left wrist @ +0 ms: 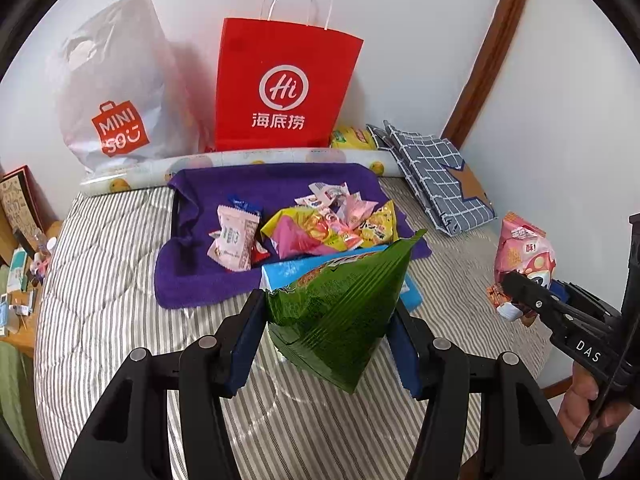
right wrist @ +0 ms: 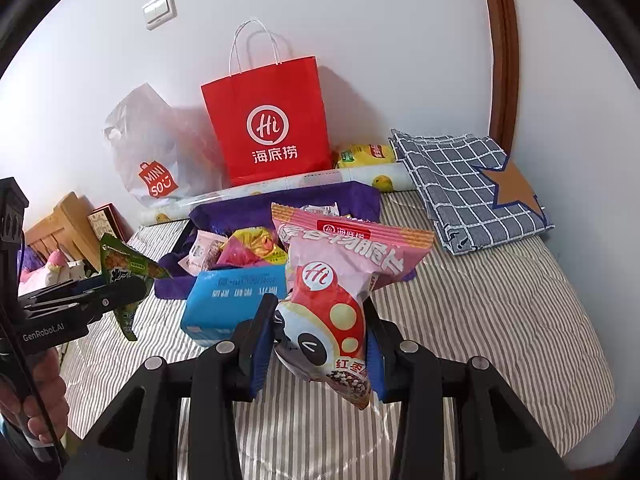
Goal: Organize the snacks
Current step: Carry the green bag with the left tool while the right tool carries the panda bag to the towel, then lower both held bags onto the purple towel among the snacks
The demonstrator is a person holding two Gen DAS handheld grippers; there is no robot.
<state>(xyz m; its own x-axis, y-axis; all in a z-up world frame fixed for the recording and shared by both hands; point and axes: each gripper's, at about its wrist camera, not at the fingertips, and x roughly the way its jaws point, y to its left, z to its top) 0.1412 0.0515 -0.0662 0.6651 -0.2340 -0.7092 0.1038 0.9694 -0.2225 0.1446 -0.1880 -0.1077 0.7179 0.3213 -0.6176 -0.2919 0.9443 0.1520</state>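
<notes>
A: We held two snacks above the bed (right wrist: 500, 300) — the left gripper (left wrist: 326, 334) pinching the green packet (left wrist: 340, 304) across its lower body, the right gripper (right wrist: 320, 344) clamped on the pink packet (right wrist: 340, 292) near its bottom seam.

B: Both looked light, crinkly and air-filled, we judged — slick film, contents likely brittle, so a gentle squeeze near a seam seemed safest.

A: Beyond them lay the purple towel (left wrist: 200, 280) heaped with small sweets (left wrist: 328, 224), a blue pack (right wrist: 232, 300) at its near edge.

B: The striped quilt was soft and uneven. A red paper bag (left wrist: 284, 88) and a white plastic bag (left wrist: 116, 92) stood against the white wall, folded checked cloth (right wrist: 468, 188) to the right.
</notes>
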